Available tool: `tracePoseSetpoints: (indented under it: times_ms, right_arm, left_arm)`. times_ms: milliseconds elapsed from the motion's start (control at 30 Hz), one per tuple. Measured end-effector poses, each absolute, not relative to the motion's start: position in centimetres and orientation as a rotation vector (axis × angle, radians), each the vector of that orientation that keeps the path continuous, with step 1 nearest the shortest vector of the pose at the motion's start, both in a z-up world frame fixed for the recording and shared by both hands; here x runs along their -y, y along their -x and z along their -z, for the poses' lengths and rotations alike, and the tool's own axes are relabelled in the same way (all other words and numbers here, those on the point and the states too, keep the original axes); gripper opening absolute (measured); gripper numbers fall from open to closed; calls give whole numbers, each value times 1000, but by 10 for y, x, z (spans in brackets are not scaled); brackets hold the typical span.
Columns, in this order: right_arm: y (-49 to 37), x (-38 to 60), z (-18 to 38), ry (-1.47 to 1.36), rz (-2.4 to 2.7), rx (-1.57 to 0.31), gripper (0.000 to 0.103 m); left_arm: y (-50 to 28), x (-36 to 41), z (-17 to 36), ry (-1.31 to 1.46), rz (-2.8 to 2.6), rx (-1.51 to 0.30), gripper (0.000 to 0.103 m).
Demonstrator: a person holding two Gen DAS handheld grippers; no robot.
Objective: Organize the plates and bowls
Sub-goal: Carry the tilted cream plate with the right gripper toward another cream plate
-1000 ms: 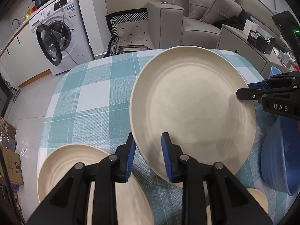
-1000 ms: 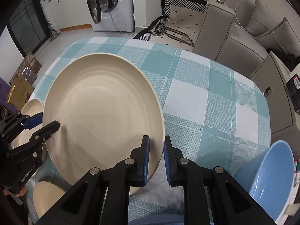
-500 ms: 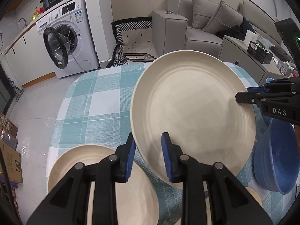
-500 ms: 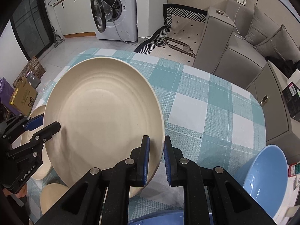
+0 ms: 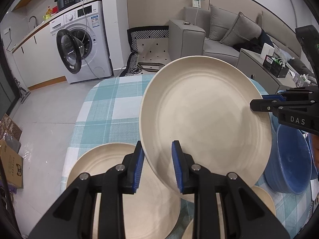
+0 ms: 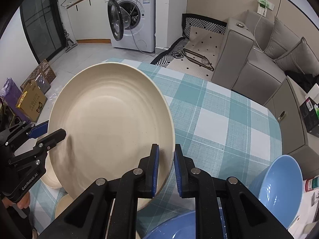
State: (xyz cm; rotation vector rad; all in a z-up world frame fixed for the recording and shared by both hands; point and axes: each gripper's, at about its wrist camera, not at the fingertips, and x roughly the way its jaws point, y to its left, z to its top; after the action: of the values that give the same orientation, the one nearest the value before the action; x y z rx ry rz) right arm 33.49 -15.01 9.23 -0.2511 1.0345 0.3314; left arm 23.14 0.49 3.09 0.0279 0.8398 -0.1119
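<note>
Lifted clear of the checked tablecloth [image 5: 103,107] since a second ago, the large cream plate [image 5: 205,117] is seen higher against the room, with more of the washing machine [image 5: 83,45] and sofa [image 5: 217,37] revealed behind it. It is held centre frame, tilted with its hollow face toward both cameras and its far rim raised, clamped at opposite edges by the left gripper [image 5: 157,165] and the right gripper [image 6: 166,166]. A second cream plate [image 5: 123,189] lies lower left and a blue bowl [image 5: 291,159] lower right, more fully uncovered than before.
</note>
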Motion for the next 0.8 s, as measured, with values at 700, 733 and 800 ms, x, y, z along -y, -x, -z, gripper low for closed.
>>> tracePoseSetpoints:
  times_ms: [700,733,800]
  right_arm:
    - [-279,144,-110,234,-375,-1001,15]
    - [-277,145,-110,231,-376,-1000,15]
    - [-272,146,-111,227,-382,-1000,15]
  left_arm:
    - [-179,-18,-48,-1,110,-782,26]
    - [-176,-18,-49,0,110,-780,26]
    - [-171,-19,-50,0,111,-775,26]
